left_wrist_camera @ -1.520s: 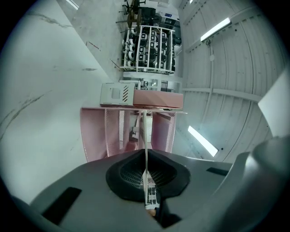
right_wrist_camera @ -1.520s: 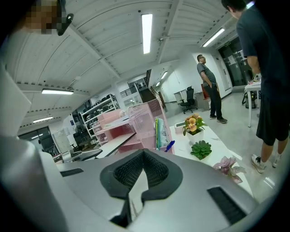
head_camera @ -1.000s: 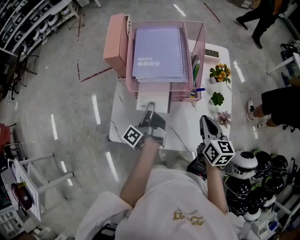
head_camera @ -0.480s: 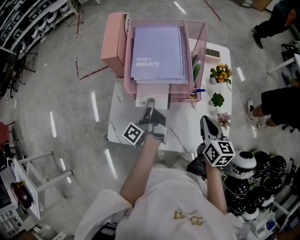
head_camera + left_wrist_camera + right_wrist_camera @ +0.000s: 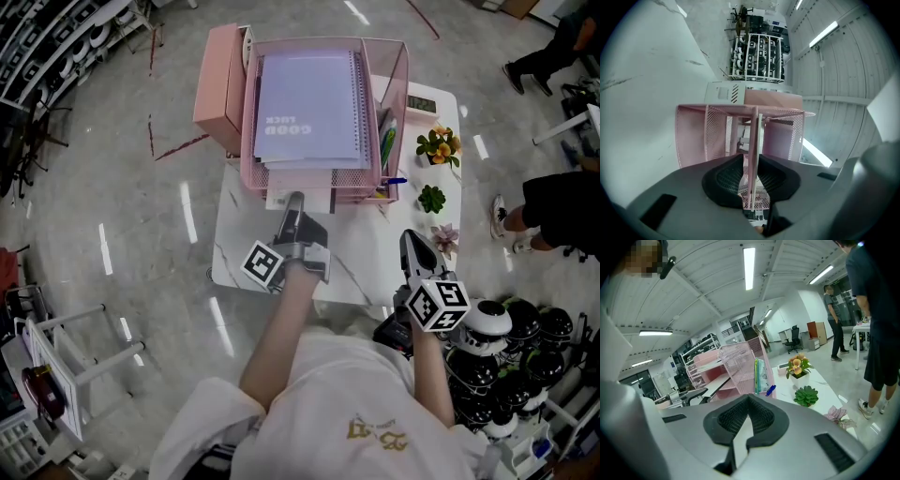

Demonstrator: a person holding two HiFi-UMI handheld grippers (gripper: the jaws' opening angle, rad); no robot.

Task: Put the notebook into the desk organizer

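1 notebook (image 5: 309, 108) flat on top tray of 1 pink organizer (image 5: 352, 175). My left tongs (image 5: 293, 199) just opening, organizer's mesh edge between jaws, ungripped. My right tongs (image 5: 410, 239) closed, empty.

on white marble table (image 5: 242, 246), along right edge: small clock (image 5: 422, 105), potted orange flowers (image 5: 441, 145), green succulent (image 5: 432, 198), pink flower (image 5: 447, 235), each apart. beside table at lower right: rack of black-and-white domes (image 5: 511, 342). on floor at right: standing person (image 5: 561, 208).
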